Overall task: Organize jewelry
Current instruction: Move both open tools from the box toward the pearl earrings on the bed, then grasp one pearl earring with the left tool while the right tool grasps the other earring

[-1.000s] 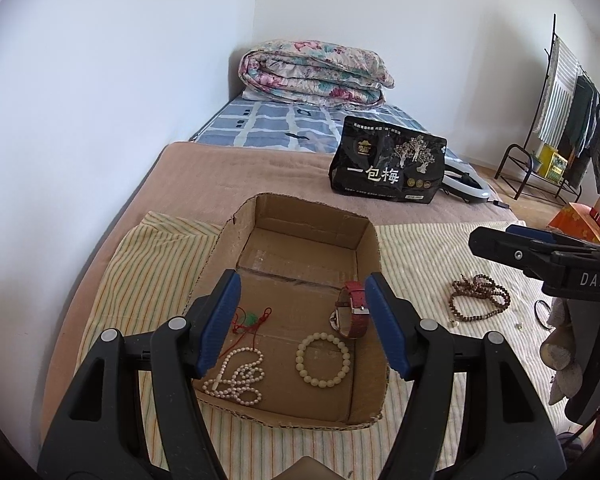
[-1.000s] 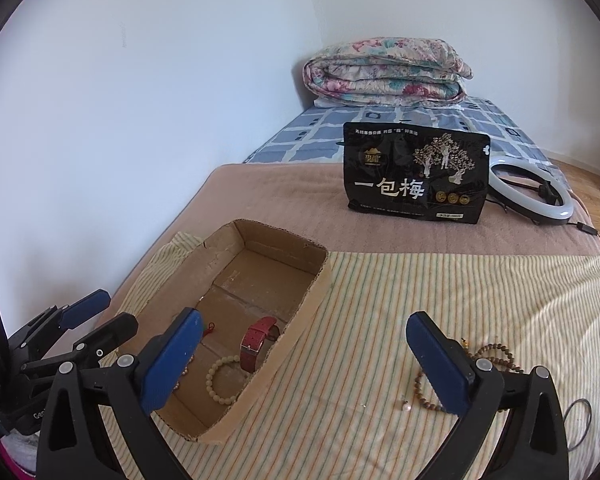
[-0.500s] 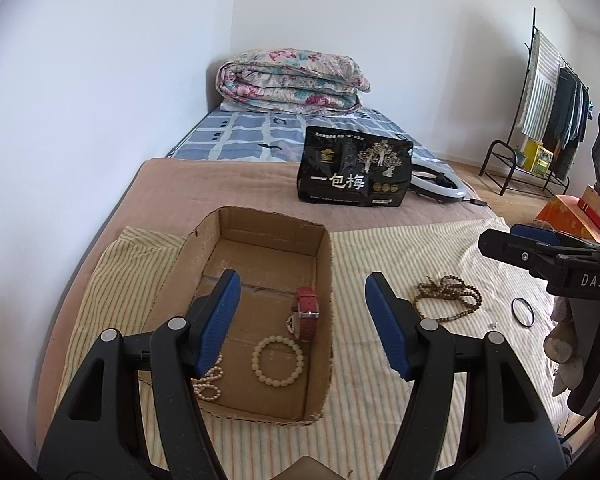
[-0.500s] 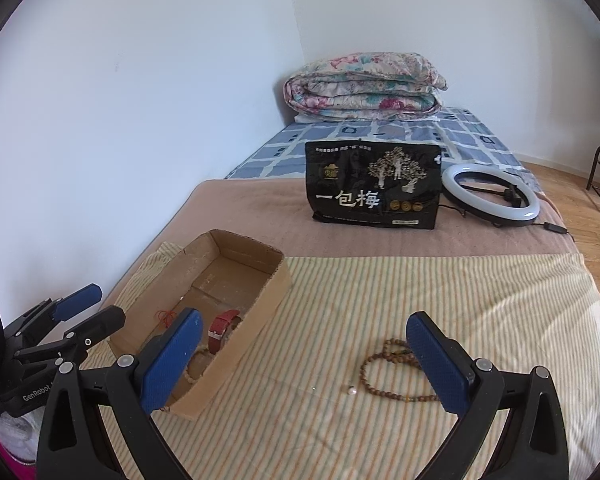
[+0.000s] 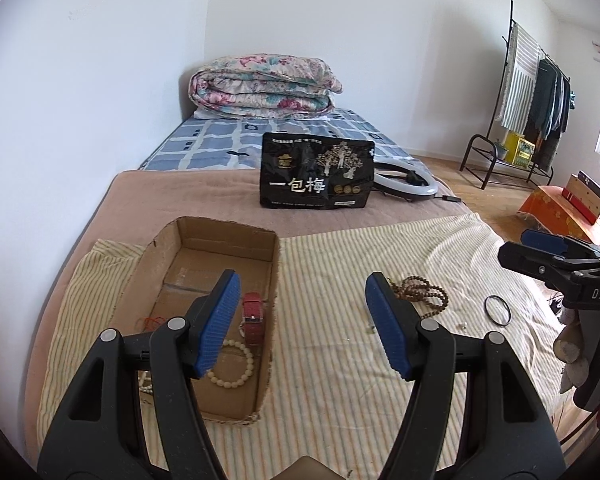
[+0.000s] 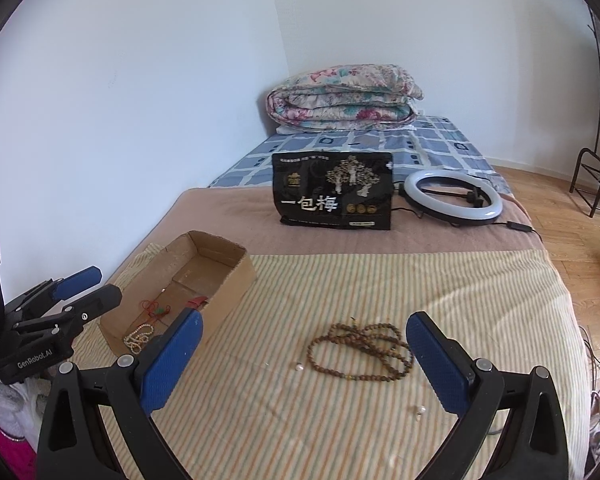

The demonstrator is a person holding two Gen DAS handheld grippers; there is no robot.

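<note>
An open cardboard box (image 5: 220,236) lies on the striped cloth, holding a red watch (image 5: 253,317), a cream bead bracelet (image 5: 230,366), a red cord (image 5: 150,321) and a pearl string (image 6: 138,338). My left gripper (image 5: 302,280) hovers open over the box's right wall, with nothing between its fingers. To the right on the cloth lie a brown bead necklace (image 6: 360,350) and a thin black ring (image 5: 497,309). Above and in front of the necklace is my right gripper (image 6: 305,316), wide open and clear of it. Two tiny pearls (image 6: 299,367) lie loose nearby.
A black snack bag (image 6: 332,196) stands on the brown blanket behind, with a ring light (image 6: 452,196) beside it. A folded floral quilt (image 5: 260,88) sits at the bed's head. A white wall runs along the left. A clothes rack (image 5: 532,92) stands on the floor at right.
Both grippers have drawn back and to the right, so the box has slid left and farther off in both views. The brown necklace now lies between the right fingers. Both openings are unchanged.
</note>
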